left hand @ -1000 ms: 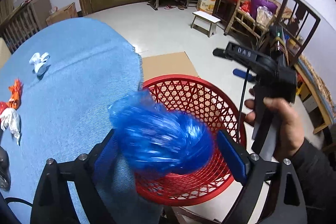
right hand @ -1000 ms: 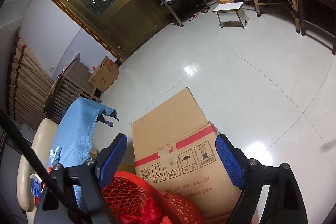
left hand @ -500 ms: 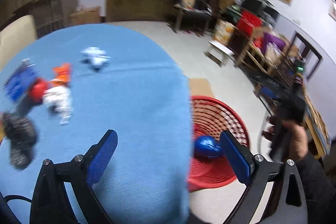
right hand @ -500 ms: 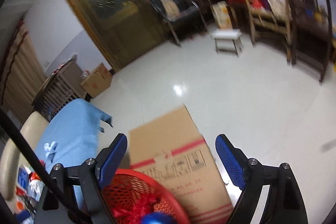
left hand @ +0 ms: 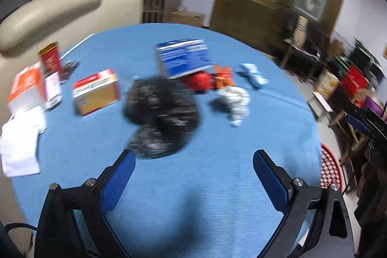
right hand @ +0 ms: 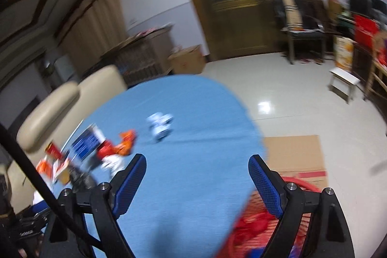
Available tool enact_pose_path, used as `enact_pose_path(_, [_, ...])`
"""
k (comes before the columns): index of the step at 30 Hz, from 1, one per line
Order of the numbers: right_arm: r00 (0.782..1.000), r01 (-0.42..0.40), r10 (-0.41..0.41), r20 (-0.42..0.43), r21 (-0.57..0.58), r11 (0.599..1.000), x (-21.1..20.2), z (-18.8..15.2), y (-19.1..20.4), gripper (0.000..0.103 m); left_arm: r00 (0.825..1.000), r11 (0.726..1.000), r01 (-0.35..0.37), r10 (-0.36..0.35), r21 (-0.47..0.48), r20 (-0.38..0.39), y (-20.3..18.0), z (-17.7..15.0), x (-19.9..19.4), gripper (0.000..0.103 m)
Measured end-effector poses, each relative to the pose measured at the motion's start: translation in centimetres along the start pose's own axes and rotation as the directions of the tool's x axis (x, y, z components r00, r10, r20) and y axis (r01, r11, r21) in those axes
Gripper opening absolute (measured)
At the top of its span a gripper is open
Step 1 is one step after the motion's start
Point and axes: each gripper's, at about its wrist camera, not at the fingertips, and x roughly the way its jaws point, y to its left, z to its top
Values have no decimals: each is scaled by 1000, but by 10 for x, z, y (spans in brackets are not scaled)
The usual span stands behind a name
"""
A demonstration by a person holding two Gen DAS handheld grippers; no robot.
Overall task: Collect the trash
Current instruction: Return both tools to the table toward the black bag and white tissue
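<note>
Both tongs stand wide apart with nothing between their pads, tilted down over the blue tabletop [left hand: 217, 185]. Left tongs [left hand: 193, 175] face a crumpled black bag [left hand: 162, 115], with a white wad [left hand: 235, 100], red scrap [left hand: 199, 81], orange wrapper [left hand: 222, 77] and pale blue wad [left hand: 254, 75] beyond it. Right tongs [right hand: 197, 181] hang over the tabletop's edge; the red basket [right hand: 251, 226] sits below, holding red trash, beside a cardboard box [right hand: 295, 154].

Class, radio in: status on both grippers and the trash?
Left gripper open, empty. Right gripper open, empty. Black bag nearest on table. Path clear.
</note>
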Motion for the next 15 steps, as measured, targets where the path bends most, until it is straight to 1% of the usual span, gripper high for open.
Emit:
enact_pose_path(3, [998, -40, 37, -51, -65, 997, 19, -5, 40, 89, 1000, 999, -25, 25, -31, 13, 18, 1, 1, 97])
enact_pose_path(5, [996, -51, 44, -75, -97, 994, 29, -8, 59, 89, 998, 998, -48, 49, -43, 26, 26, 3, 3, 97])
enact_pose_path(6, [995, -56, 45, -95, -122, 991, 41, -7, 71, 89, 998, 997, -57, 59, -52, 30, 31, 4, 3, 97])
enact_pose_path(11, [986, -74, 46, -157, -174, 982, 78, -13, 108, 89, 997, 993, -68, 72, -99, 34, 47, 10, 6, 97])
enact_pose_path(15, [980, -90, 51, -192, -197, 976, 105, -13, 128, 89, 996, 989, -78, 84, -129, 43, 56, 11, 7, 98])
